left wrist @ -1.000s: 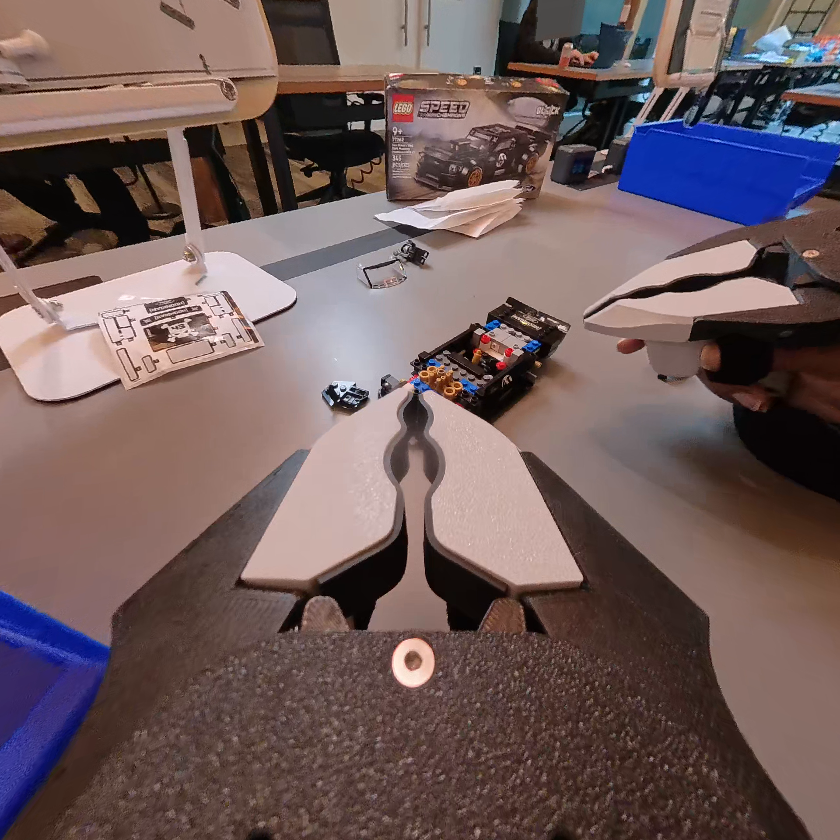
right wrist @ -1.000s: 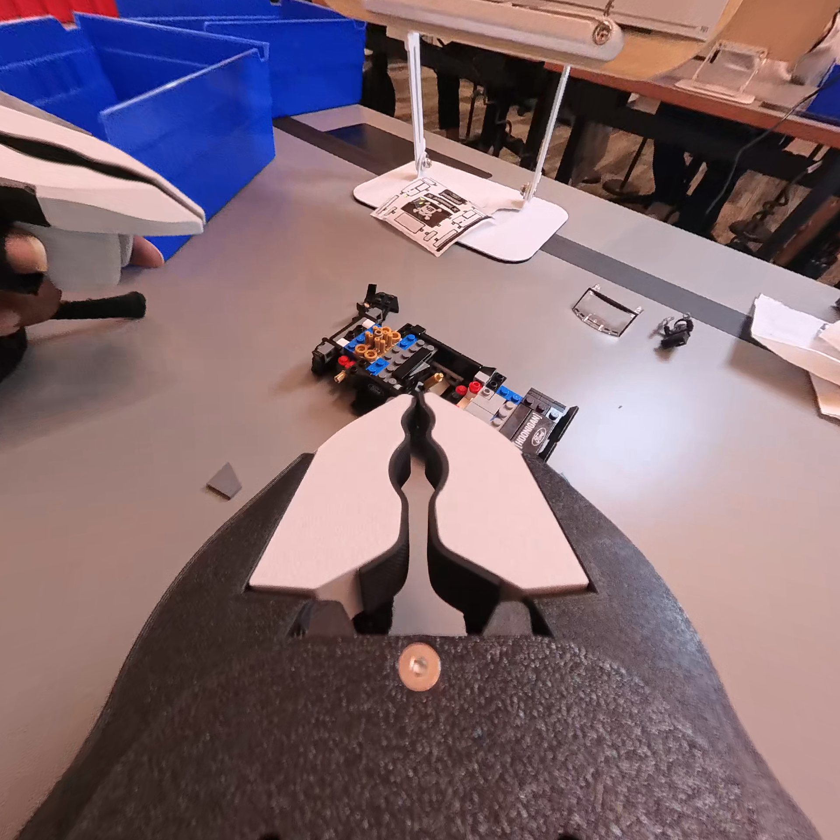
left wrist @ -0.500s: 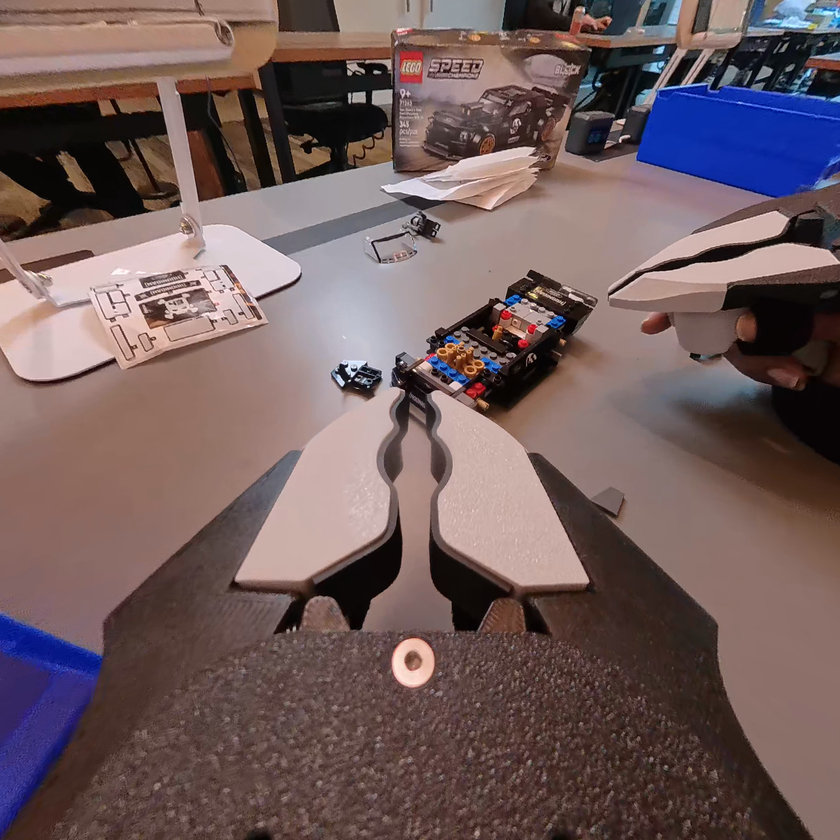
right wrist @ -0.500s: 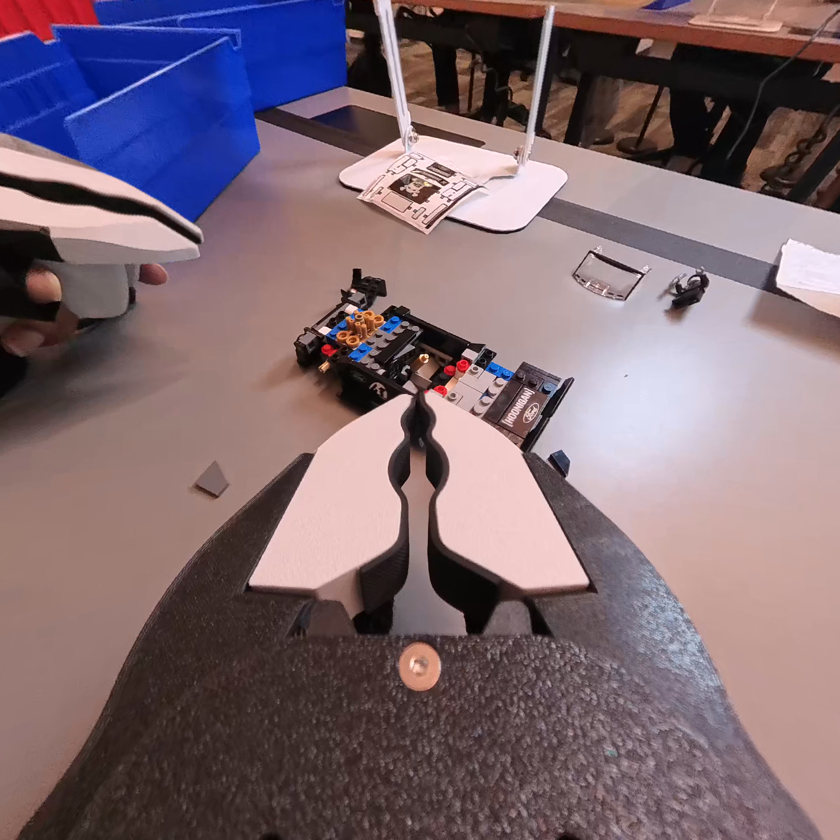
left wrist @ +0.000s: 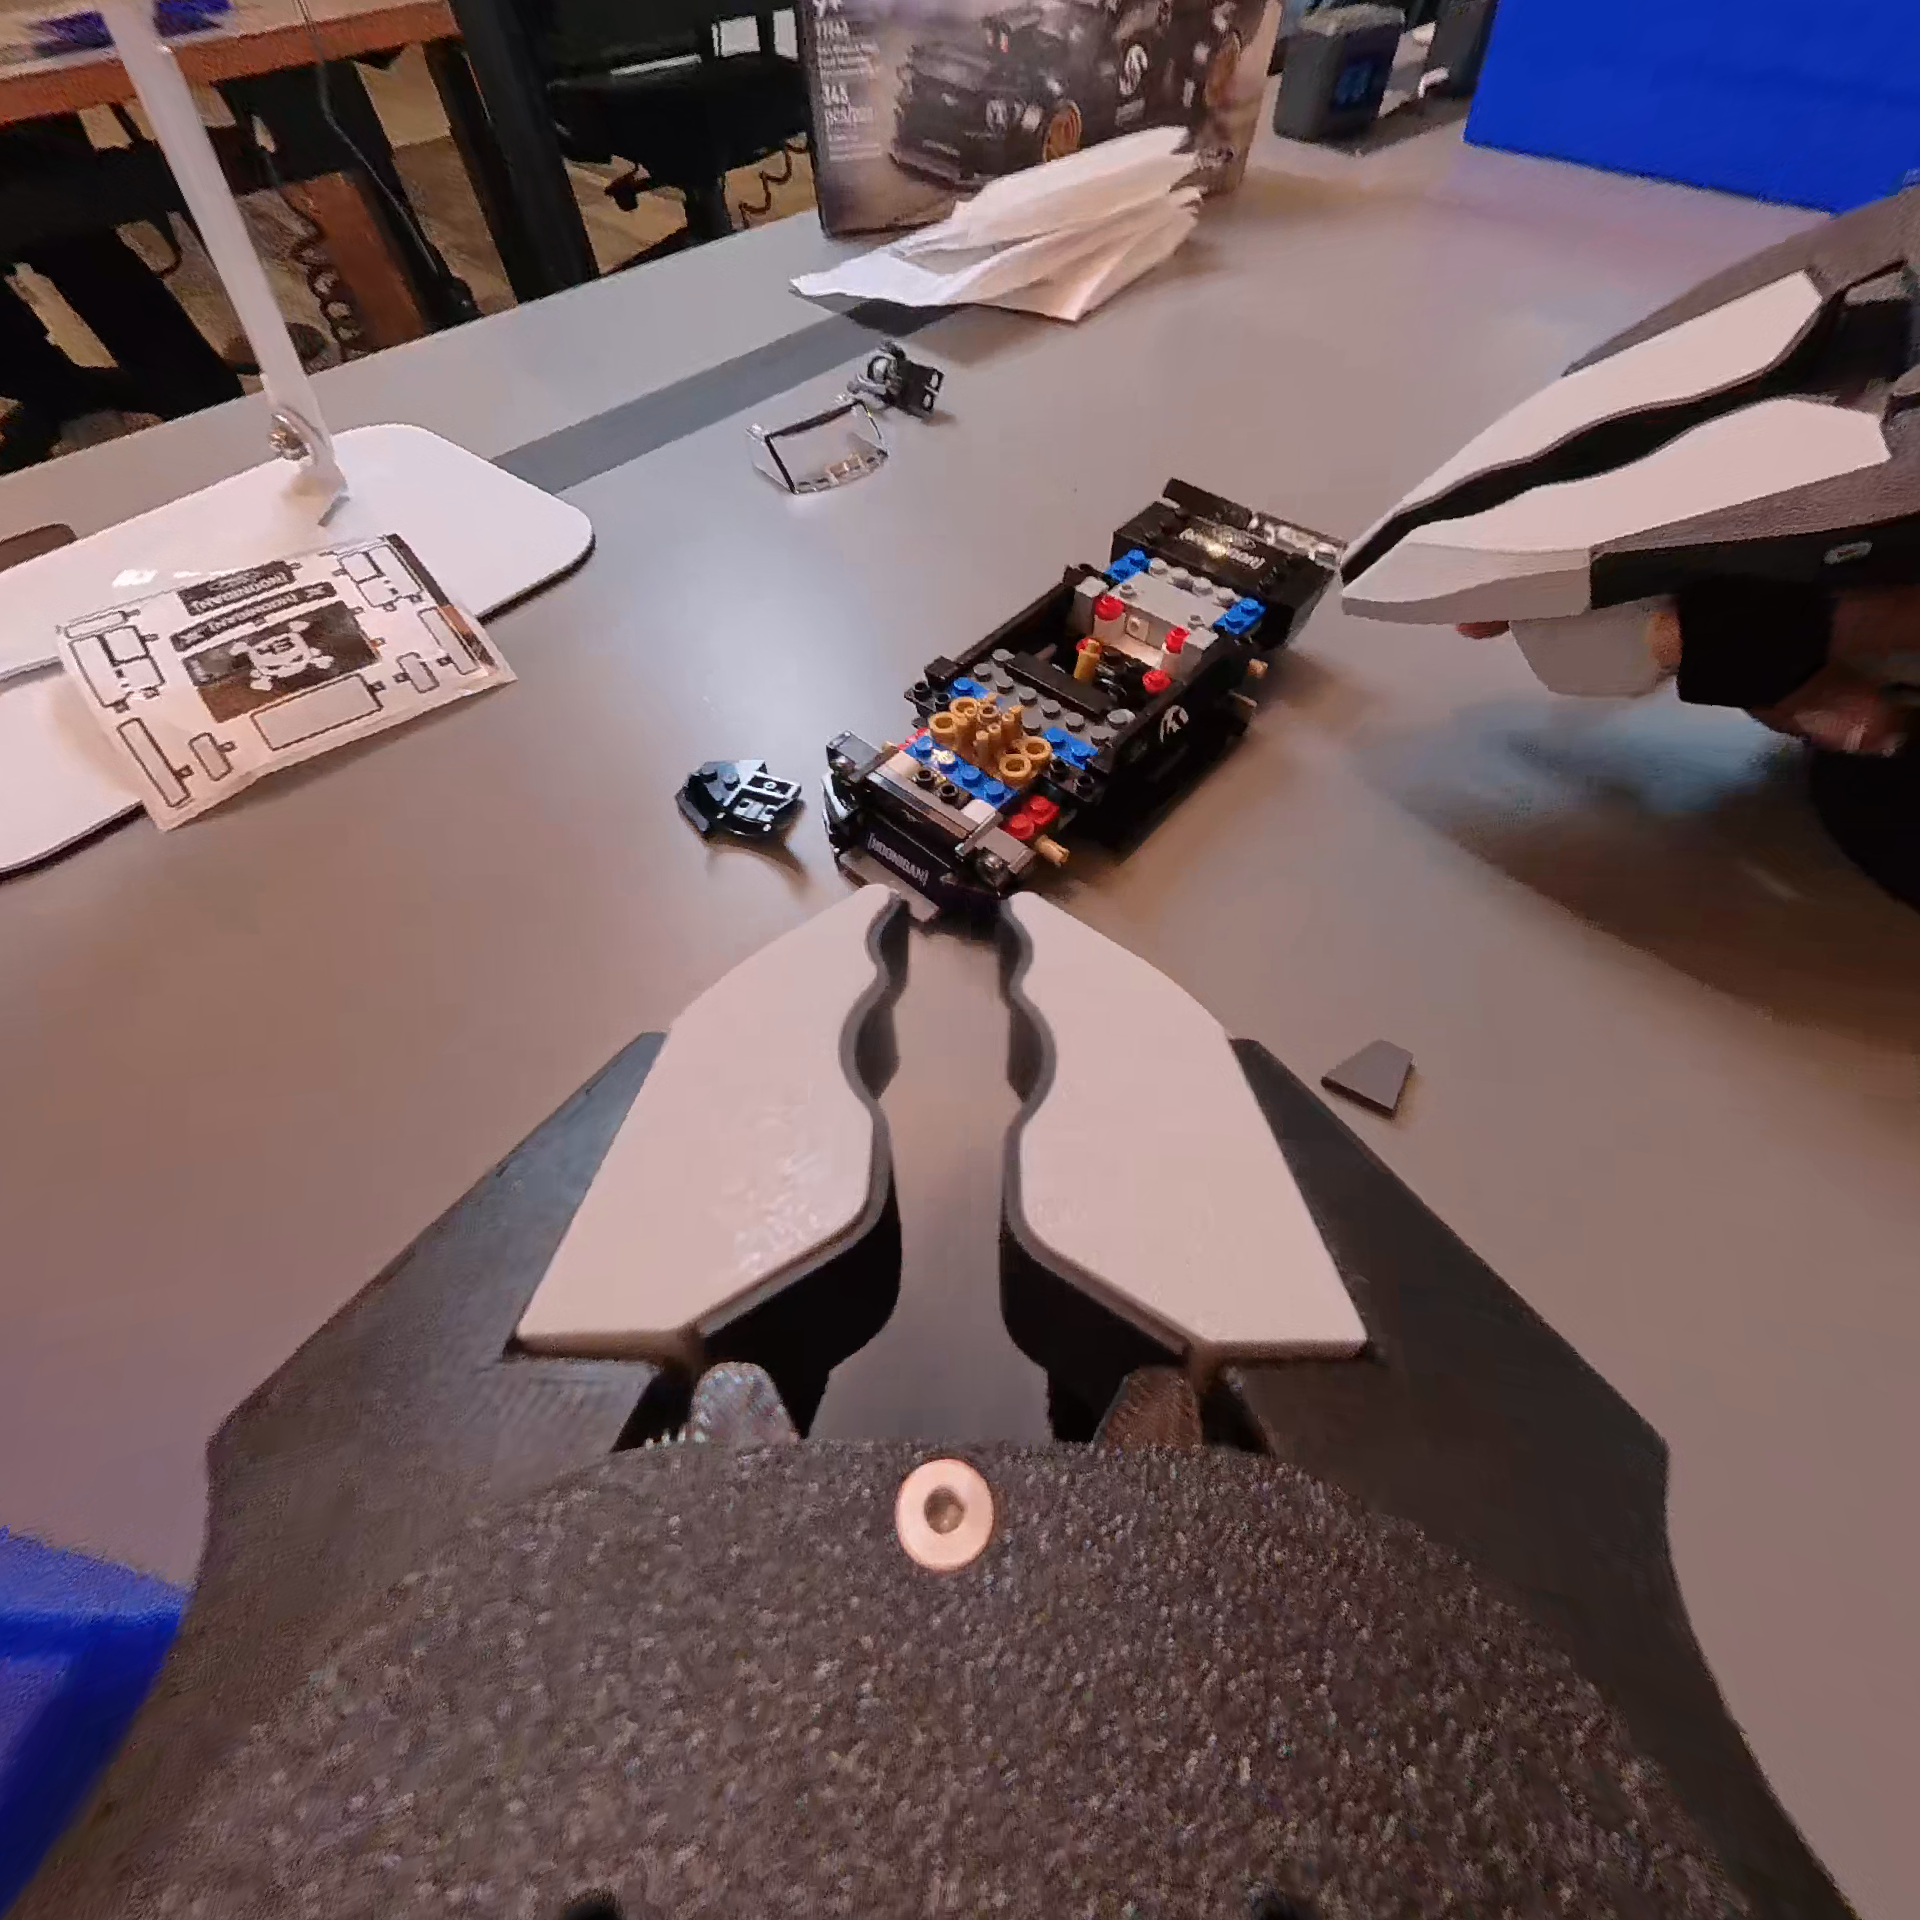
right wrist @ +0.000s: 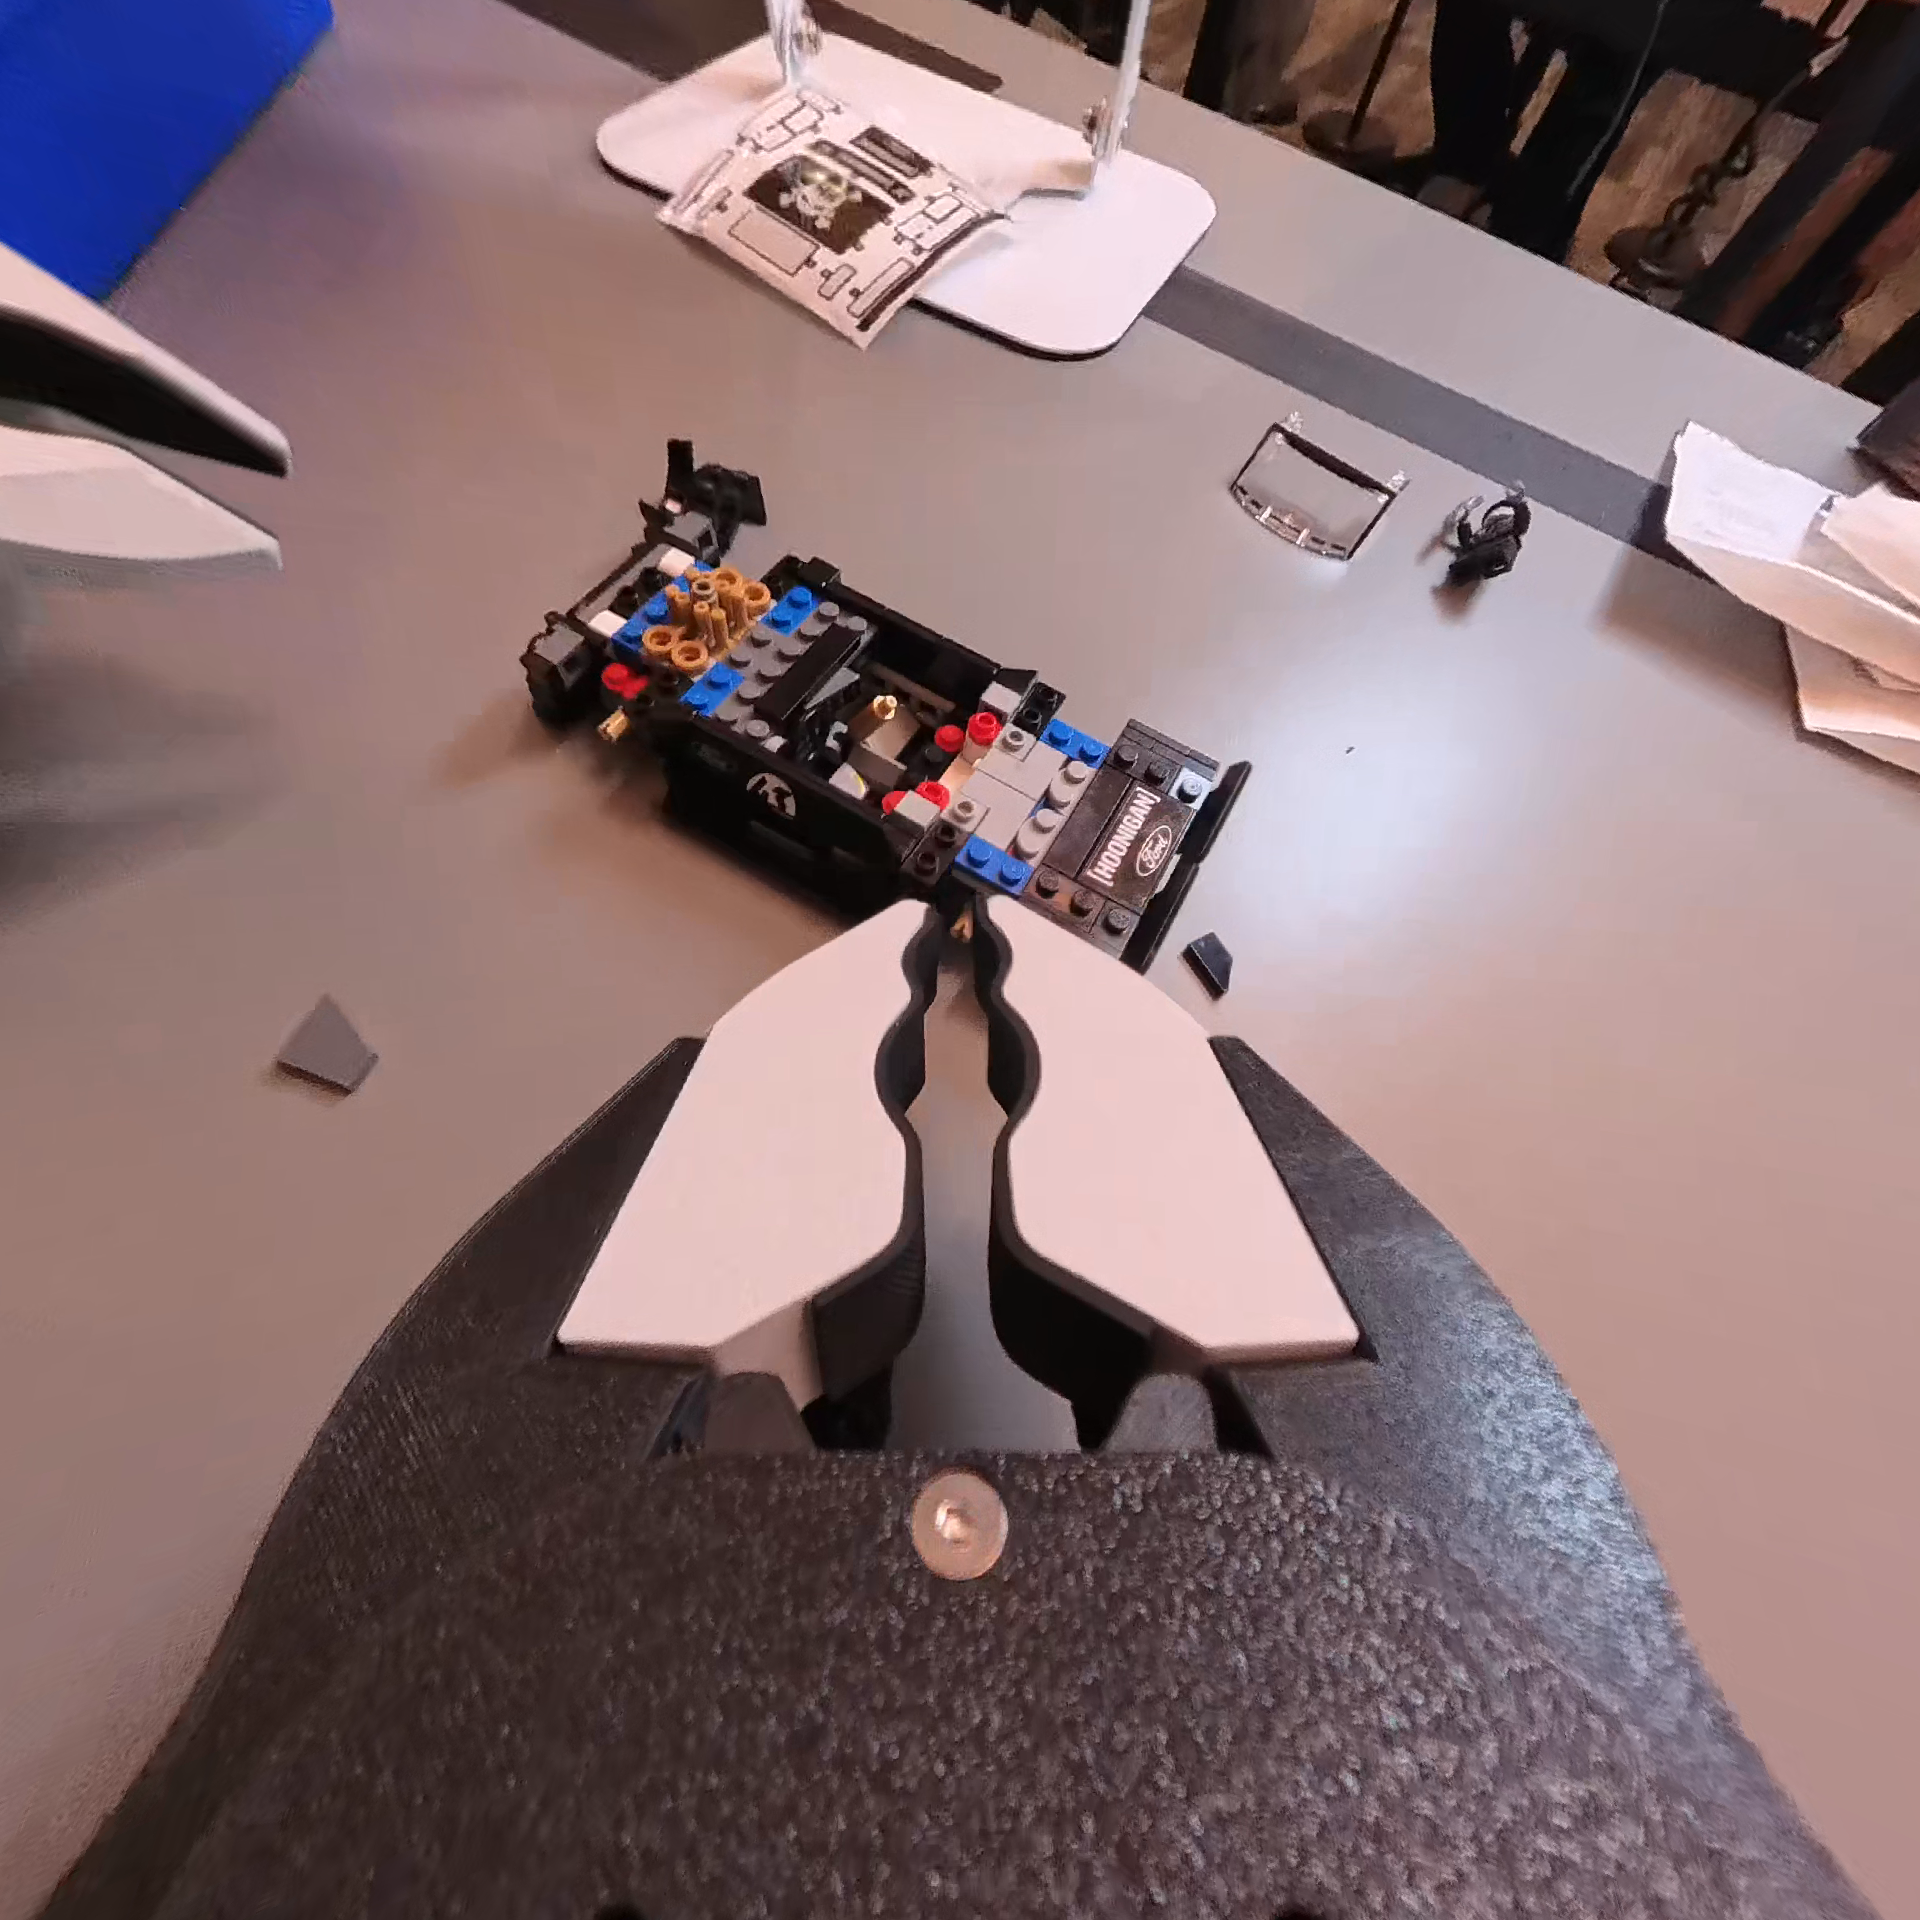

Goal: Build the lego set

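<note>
A part-built black Lego car (left wrist: 1081, 707) lies on the grey table (left wrist: 416, 1039), studs up, with blue, grey, red and tan parts. It also shows in the right wrist view (right wrist: 862, 748). My left gripper (left wrist: 951, 909) is open a little and empty, its tips just short of the car's front bumper. My right gripper (right wrist: 956, 909) is parted slightly and empty, its tips at the car's rear side, next to a tan axle pin. A small black sub-assembly (left wrist: 740, 798) lies beside the car's front. A dark grey wedge tile (left wrist: 1369, 1075) lies loose to my right.
A clear windscreen (left wrist: 821, 457) and a small black part (left wrist: 902, 376) lie farther back. A sticker sheet (left wrist: 270, 665) rests on a white stand base (left wrist: 416, 499). The set's box (left wrist: 1039, 94), white paper bags (left wrist: 1039, 244) and a blue bin (left wrist: 1683, 94) stand behind. A tiny dark tile (right wrist: 1208, 958) lies by the car's rear. The grippers' ends are close to 15 cm from one another.
Both grippers have moved lower and closer to the car. Both were shut and have parted, the left one more widely.
</note>
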A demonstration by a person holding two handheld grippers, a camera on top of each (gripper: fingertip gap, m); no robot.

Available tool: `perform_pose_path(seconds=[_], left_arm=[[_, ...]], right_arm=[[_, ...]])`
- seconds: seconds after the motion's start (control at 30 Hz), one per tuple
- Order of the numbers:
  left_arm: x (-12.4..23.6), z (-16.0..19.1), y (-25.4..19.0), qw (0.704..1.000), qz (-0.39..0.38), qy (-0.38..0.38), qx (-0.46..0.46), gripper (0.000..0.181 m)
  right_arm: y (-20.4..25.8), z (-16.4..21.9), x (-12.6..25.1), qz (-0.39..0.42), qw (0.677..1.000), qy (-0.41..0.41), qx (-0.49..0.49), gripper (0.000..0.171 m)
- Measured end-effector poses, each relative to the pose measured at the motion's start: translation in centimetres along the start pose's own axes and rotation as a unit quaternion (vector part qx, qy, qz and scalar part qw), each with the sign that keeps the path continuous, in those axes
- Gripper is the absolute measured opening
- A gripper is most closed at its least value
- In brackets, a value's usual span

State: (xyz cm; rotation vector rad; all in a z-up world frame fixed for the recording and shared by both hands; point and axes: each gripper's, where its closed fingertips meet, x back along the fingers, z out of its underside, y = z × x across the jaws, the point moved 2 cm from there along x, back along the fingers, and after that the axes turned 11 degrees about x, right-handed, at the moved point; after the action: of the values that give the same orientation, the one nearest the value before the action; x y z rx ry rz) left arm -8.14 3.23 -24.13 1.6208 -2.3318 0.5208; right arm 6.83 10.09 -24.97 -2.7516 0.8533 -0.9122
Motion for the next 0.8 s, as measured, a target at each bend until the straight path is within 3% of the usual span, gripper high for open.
perform_pose_path(seconds=[0.23, 0.47, 0.8], left_arm=[[0.2, -0.1, -0.9, 1.000, 0.010, 0.002, 0.000, 0.030], [0.2, 0.7, -1.0, 1.000, 0.011, 0.028, -0.008, 0.073], [0.8, 0.2, -1.8, 0.999, 0.031, 0.017, -0.020, 0.078]], right_arm=[[0.6, -0.3, 0.4, -0.012, 1.000, -0.007, 0.009, 0.018], [1.7, -1.1, 0.3, -0.031, 0.998, -0.042, 0.040, 0.046], [1.5, -1.0, 0.1, -0.036, 0.998, -0.046, 0.029, 0.048]])
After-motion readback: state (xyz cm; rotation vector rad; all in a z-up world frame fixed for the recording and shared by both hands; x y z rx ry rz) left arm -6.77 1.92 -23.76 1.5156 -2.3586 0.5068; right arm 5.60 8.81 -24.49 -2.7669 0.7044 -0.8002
